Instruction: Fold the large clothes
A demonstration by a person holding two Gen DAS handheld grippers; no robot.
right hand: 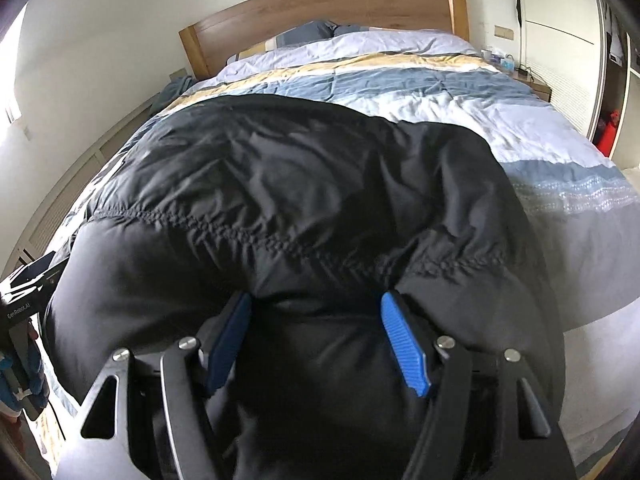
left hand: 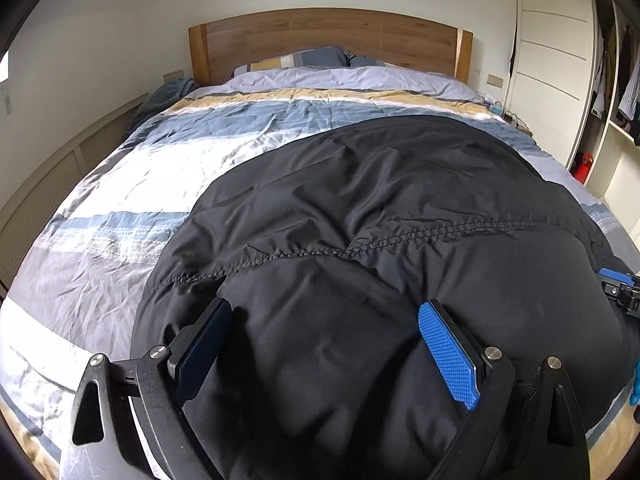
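Black padded coat [left hand: 360, 208] lies on the bed [left hand: 120, 184], running toward twelve o'clock from both tongs. We see the left tongs [left hand: 324, 344] spread wide over its near bulge, grip unclear; the right tongs [right hand: 316, 336] stand half-open, fabric bunched between. Its hem and sleeves are hidden.

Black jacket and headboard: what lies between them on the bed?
Only the striped duvet and pillows lie between the jacket and headboard, in both wrist views.
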